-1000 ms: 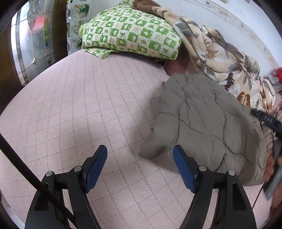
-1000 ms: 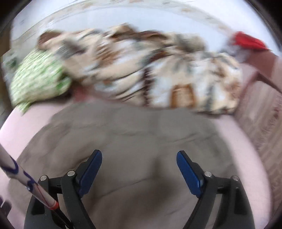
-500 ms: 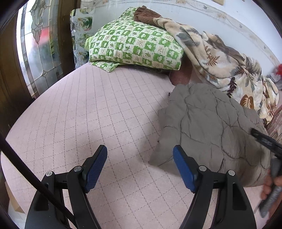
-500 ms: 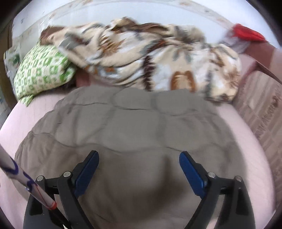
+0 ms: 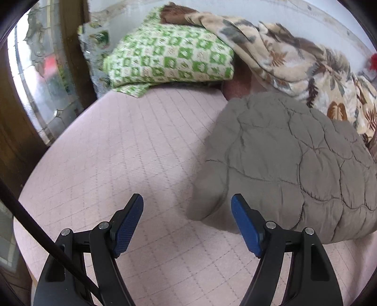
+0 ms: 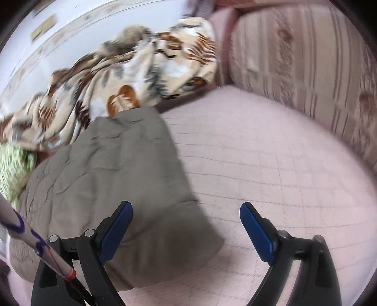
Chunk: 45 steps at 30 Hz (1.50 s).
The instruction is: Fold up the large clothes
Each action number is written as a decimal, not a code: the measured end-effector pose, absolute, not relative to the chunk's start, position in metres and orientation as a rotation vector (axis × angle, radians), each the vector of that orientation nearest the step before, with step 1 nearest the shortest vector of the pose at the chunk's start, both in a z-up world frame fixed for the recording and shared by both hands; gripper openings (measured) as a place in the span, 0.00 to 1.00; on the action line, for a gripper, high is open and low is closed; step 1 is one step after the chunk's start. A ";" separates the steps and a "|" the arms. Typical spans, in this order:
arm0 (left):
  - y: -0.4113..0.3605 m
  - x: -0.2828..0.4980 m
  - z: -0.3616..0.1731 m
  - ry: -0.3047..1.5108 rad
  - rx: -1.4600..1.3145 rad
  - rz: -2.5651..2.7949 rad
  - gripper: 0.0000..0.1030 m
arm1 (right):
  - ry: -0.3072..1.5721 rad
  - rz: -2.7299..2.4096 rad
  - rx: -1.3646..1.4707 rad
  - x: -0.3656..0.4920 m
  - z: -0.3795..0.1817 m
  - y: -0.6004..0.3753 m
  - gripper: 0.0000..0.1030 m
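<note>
On pink bed (image 5: 132, 150), folded grey quilted coat (image 5: 294, 160) ahead-right of spread left tool (image 5: 187, 213), ahead-left of spread right tool (image 6: 186, 220)

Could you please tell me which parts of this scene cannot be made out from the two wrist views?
- Grey-brown quilted padded garment: sleeves, collar and front are tucked out of sight; its right side leaves the left wrist frame.
- Brown item atop the green-and-white checked pillow: half-covered by the leaf-print fleece blanket.
- Striped pink cushion: motion-blurred in the right wrist view.
</note>
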<state>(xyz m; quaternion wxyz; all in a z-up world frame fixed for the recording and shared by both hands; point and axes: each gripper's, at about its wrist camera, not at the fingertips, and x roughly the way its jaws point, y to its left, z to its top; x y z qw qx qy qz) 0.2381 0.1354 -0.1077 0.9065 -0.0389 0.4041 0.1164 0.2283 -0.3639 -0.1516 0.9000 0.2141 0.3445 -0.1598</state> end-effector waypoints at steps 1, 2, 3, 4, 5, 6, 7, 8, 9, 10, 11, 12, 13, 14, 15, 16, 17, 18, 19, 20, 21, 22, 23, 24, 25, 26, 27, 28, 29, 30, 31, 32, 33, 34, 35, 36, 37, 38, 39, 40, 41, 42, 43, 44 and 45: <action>0.136 0.243 -0.108 0.843 -0.097 0.220 0.74 | 0.705 -0.322 0.463 0.227 -0.156 -0.370 0.94; 0.140 0.251 -0.108 0.852 -0.139 0.194 0.74 | 0.702 -0.310 0.487 0.228 -0.160 -0.376 0.96; 0.145 0.257 -0.108 0.856 -0.184 0.173 0.74 | 0.706 -0.298 0.512 0.231 -0.162 -0.382 0.96; 0.151 0.264 -0.108 0.857 -0.247 0.144 0.74 | 0.714 -0.271 0.542 0.237 -0.162 -0.390 0.96; 0.159 0.270 -0.109 0.856 -0.308 0.117 0.74 | 0.718 -0.248 0.552 0.243 -0.161 -0.394 0.97; 0.166 0.278 -0.111 0.855 -0.371 0.092 0.74 | 0.727 -0.221 0.552 0.251 -0.160 -0.398 0.98; 0.172 0.286 -0.113 0.852 -0.418 0.067 0.74 | 0.735 -0.210 0.549 0.256 -0.162 -0.402 0.98; 0.175 0.293 -0.115 0.852 -0.440 0.038 0.74 | 0.744 -0.199 0.549 0.261 -0.165 -0.406 1.00; 0.177 0.302 -0.118 0.854 -0.448 -0.005 0.74 | 0.757 -0.182 0.567 0.265 -0.171 -0.410 1.00; 0.176 0.310 -0.121 0.859 -0.445 -0.031 0.74 | 0.770 -0.160 0.597 0.269 -0.177 -0.414 1.00; 0.177 0.320 -0.128 0.867 -0.440 -0.062 0.75 | 0.786 -0.128 0.647 0.272 -0.185 -0.419 1.00; 0.177 0.328 -0.135 0.882 -0.445 -0.110 0.77 | 0.802 -0.087 0.710 0.276 -0.194 -0.424 1.00; 0.177 0.332 -0.142 0.896 -0.461 -0.156 0.80 | 0.810 -0.057 0.747 0.279 -0.200 -0.426 1.00; 0.177 0.337 -0.151 0.914 -0.494 -0.202 0.81 | 0.816 -0.018 0.781 0.283 -0.206 -0.427 1.00; 0.178 0.341 -0.163 0.936 -0.565 -0.262 0.84 | 0.828 0.032 0.819 0.289 -0.213 -0.427 1.00; 0.177 0.342 -0.171 0.951 -0.617 -0.303 0.85 | 0.830 0.072 0.850 0.293 -0.218 -0.425 1.00; 0.174 0.345 -0.180 0.977 -0.681 -0.349 0.86 | 0.827 0.093 0.860 0.295 -0.220 -0.422 1.00; 0.171 0.344 -0.183 0.989 -0.683 -0.341 0.86 | 0.832 0.120 0.863 0.299 -0.220 -0.416 0.89; 0.167 0.343 -0.180 0.988 -0.655 -0.327 0.82 | 0.846 0.214 0.902 0.305 -0.222 -0.406 0.72; 0.163 0.340 -0.175 0.985 -0.639 -0.324 0.76 | 0.855 0.250 0.932 0.307 -0.221 -0.401 0.61; 0.162 0.336 -0.167 0.988 -0.636 -0.317 0.65 | 0.854 0.230 0.913 0.307 -0.217 -0.396 0.58; 0.163 0.333 -0.161 0.983 -0.632 -0.312 0.54 | 0.854 0.232 0.874 0.306 -0.210 -0.390 0.55; 0.165 0.327 -0.151 0.972 -0.631 -0.309 0.50 | 0.851 0.244 0.875 0.304 -0.206 -0.388 0.52; 0.165 0.317 -0.140 0.955 -0.628 -0.303 0.47 | 0.845 0.264 0.879 0.300 -0.202 -0.387 0.50; 0.167 0.312 -0.133 0.948 -0.613 -0.293 0.46 | 0.839 0.276 0.874 0.298 -0.198 -0.387 0.50; 0.164 0.306 -0.127 0.945 -0.573 -0.267 0.46 | 0.841 0.279 0.853 0.295 -0.197 -0.383 0.50; 0.163 0.305 -0.127 0.952 -0.546 -0.242 0.48 | 0.852 0.266 0.833 0.295 -0.198 -0.380 0.51; 0.160 0.306 -0.131 0.972 -0.522 -0.210 0.52 | 0.862 0.242 0.818 0.295 -0.201 -0.378 0.55; 0.159 0.309 -0.139 0.995 -0.509 -0.177 0.56 | 0.868 0.205 0.805 0.295 -0.205 -0.378 0.66; 0.161 0.312 -0.147 1.010 -0.515 -0.153 0.62 | 0.869 0.174 0.799 0.294 -0.206 -0.378 0.79; 0.165 0.311 -0.151 1.015 -0.537 -0.147 0.64 | 0.868 0.137 0.793 0.293 -0.205 -0.380 0.80; 0.168 0.310 -0.152 1.015 -0.564 -0.149 0.64 | 0.858 0.107 0.785 0.290 -0.202 -0.385 0.81; 0.170 0.308 -0.148 1.009 -0.581 -0.157 0.64 | 0.834 0.060 0.759 0.285 -0.192 -0.388 0.81; 0.172 0.305 -0.141 0.992 -0.579 -0.160 0.64 | 0.807 0.019 0.736 0.280 -0.183 -0.390 0.81; 0.173 0.299 -0.131 0.962 -0.564 -0.155 0.64 | 0.757 -0.040 0.702 0.272 -0.169 -0.393 0.81; 0.173 0.292 -0.121 0.924 -0.543 -0.138 0.64 | 0.718 -0.091 0.676 0.265 -0.158 -0.396 0.81; 0.174 0.284 -0.112 0.886 -0.515 -0.107 0.64 | 0.666 -0.167 0.638 0.254 -0.145 -0.397 0.81; 0.173 0.277 -0.103 0.851 -0.481 -0.075 0.64 | 0.619 -0.216 0.602 0.246 -0.133 -0.394 0.81; 0.170 0.267 -0.090 0.796 -0.423 -0.031 0.66 | 0.585 -0.243 0.569 0.241 -0.124 -0.390 0.81; 0.168 0.260 -0.082 0.761 -0.386 -0.001 0.67 | 0.560 -0.248 0.523 0.236 -0.114 -0.379 0.81; 0.162 0.252 -0.072 0.715 -0.326 0.050 0.68 | 0.550 -0.236 0.496 0.236 -0.109 -0.372 0.80; 0.158 0.247 -0.065 0.681 -0.283 0.088 0.71 | 0.541 -0.207 0.446 0.237 -0.104 -0.354 0.76; 0.153 0.243 -0.057 0.638 -0.232 0.140 0.75 | 0.542 -0.187 0.407 0.238 -0.101 -0.342 0.72; 0.149 0.238 -0.052 0.601 -0.193 0.184 0.78 | 0.548 -0.151 0.351 0.240 -0.098 -0.323 0.66; 0.142 0.230 -0.045 0.545 -0.148 0.245 0.81 | 0.554 -0.117 0.318 0.241 -0.098 -0.310 0.64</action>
